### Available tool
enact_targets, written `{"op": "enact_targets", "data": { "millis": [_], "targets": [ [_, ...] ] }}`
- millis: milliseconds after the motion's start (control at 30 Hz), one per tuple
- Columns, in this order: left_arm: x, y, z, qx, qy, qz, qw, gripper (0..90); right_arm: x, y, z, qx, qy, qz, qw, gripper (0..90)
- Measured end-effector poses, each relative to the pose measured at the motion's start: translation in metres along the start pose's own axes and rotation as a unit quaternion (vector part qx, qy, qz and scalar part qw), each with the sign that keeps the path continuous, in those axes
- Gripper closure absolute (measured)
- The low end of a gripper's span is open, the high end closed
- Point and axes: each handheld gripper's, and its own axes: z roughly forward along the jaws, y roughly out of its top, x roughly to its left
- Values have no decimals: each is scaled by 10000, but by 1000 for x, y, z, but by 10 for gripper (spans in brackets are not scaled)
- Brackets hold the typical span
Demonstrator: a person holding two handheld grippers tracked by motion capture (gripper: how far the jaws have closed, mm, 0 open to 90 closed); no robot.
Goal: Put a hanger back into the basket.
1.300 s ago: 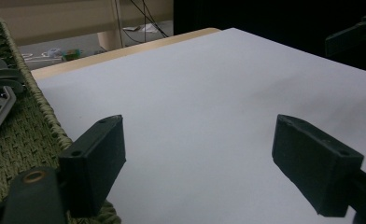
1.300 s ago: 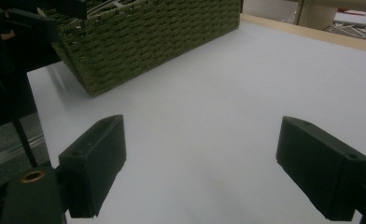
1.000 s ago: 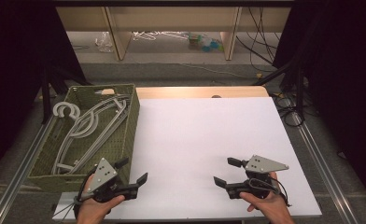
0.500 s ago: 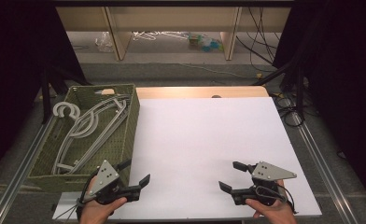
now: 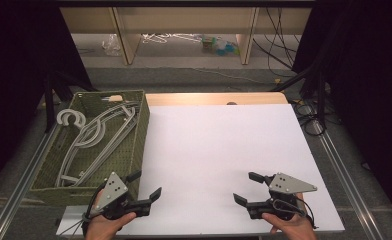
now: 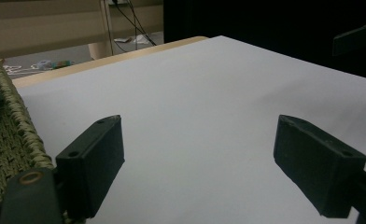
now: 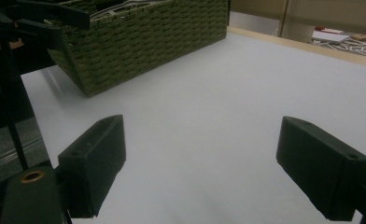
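Observation:
A green woven basket (image 5: pixel 140 131) stands at the table's left side, holding several grey clothes hangers (image 5: pixel 96 137). My left gripper (image 5: pixel 145 185) hovers low near the basket's front right corner, jaws open and empty over the white tabletop (image 5: pixel 219 150). Its own view has the jaws wide apart (image 6: pixel 200 163) with the basket's wall (image 6: pixel 13 126) at the left. My right gripper (image 5: pixel 247 188) stays near the front right of the table, open with nothing between the jaws (image 7: pixel 204 168). In the right gripper view, the basket (image 7: pixel 144 42) stands ahead at the upper left.
The table's wooden back edge (image 5: pixel 214 98) runs behind the white sheet. Beyond it on the floor are shelf legs, loose hangers (image 5: pixel 171 37) and cables (image 5: pixel 284 55). Metal rails (image 5: pixel 334 155) flank the table on both sides.
Both hands have drawn back toward the front edge of the table. The jaws stay open and nothing was picked up.

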Motion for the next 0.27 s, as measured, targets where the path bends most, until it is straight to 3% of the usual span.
{"op": "enact_targets", "data": {
  "millis": [200, 233, 267],
  "targets": [
    [0, 0, 0, 4, -6, 9, 10000, 159, 0, 0, 0, -4, -3, 3, 10000, 167],
    [-1, -1, 0, -13, -5, -86, 10000, 159, 0, 0, 0, -4, -4, 4, 10000, 167],
    [0, 0, 0, -11, -6, 21, 10000, 159, 0, 0, 0, -6, -6, 5, 10000, 167]
  ]
}}
